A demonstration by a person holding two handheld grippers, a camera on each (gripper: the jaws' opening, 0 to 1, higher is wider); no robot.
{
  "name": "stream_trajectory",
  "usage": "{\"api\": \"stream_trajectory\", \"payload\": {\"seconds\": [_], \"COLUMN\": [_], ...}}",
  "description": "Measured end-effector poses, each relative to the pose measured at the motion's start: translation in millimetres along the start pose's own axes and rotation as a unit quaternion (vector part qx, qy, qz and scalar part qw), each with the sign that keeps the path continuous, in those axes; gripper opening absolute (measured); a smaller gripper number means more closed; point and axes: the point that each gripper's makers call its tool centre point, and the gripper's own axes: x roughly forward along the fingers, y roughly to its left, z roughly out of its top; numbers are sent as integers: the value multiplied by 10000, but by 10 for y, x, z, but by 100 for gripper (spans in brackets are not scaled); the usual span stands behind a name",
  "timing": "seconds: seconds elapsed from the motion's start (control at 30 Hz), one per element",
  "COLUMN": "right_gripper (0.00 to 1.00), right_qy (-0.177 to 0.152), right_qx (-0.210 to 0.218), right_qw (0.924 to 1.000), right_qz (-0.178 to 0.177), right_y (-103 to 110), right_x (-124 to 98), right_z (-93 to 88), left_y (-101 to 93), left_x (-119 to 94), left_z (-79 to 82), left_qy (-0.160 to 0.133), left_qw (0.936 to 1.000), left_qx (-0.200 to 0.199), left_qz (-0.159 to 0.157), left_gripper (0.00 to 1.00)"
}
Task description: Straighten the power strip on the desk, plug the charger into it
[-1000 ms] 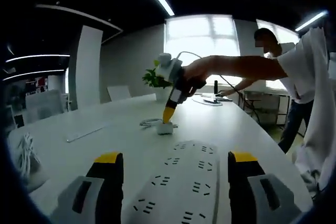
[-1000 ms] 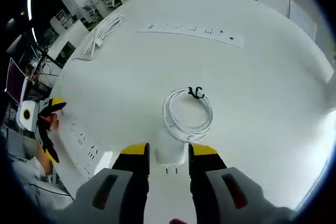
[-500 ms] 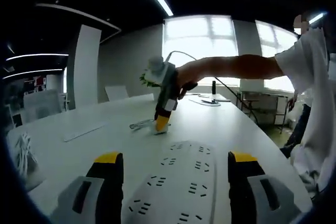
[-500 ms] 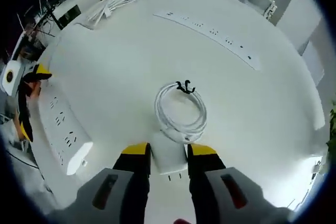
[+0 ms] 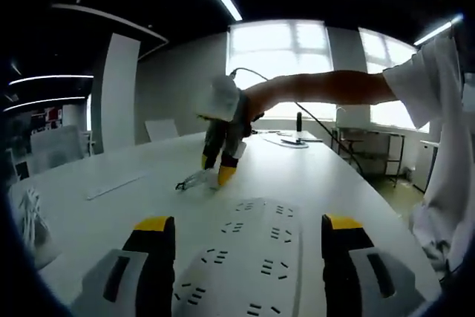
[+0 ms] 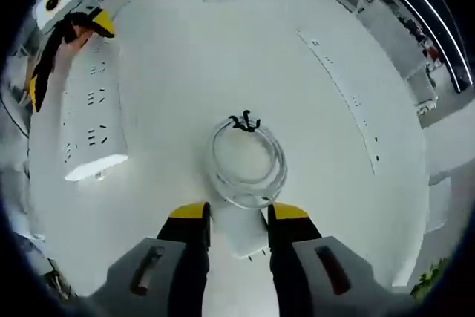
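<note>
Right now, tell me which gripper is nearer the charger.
Right. The right gripper has its jaws around the charger; the left gripper sits across the desk, straddling the power strip.

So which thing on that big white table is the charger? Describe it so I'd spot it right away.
Start at the big white table in the right gripper view. Near its middle lies a coiled white cable tied with a black clip. The charger is the small white block beside that coil, between the right gripper jaws, unlike the long, flat power strip.
</note>
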Motion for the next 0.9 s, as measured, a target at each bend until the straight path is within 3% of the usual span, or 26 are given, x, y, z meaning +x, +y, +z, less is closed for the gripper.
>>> {"api": "stream_trajectory", "payload": {"seconds": [0.03,0.17,0.27,0.37,0.6,0.7,0.77,0.9], "right_gripper": [30,30,30,30,32,36,47,50], "right_qy": [22,-29,-115,-105,-99,-444,-634,-783], "right_qx": [-114,-1255,-1525,-2173,-2052,-1605,-1180,-1116], "right_qw": [9999,9917,9874,9751,9784,9858,9906,9906], "right_qz": [45,263,399,420,226,214,282,115], "right_y": [11,53,84,93,114,112,162,193], "right_x": [-6,-22,-35,-38,7,1,-24,-91], "right_z": [-14,-55,-83,-102,-111,-77,-55,-73], "left_y": [2,-2,-6,-13,-8,-14,-16,-23], "left_x": [0,0,6,6,8,12,13,14], "left_z": [0,8,-2,-12,-22,-26,-29,-26], "left_qy": [1,-13,13,34,47,50,56,49], "left_qw": [10000,10000,10000,10000,10000,10000,10000,10000], "left_qx": [0,-4,6,22,8,-1,-1,-4], "left_qz": [3,-8,-13,-21,-19,-33,-38,-45], "left_gripper": [82,81,81,81,81,80,80,80]}}
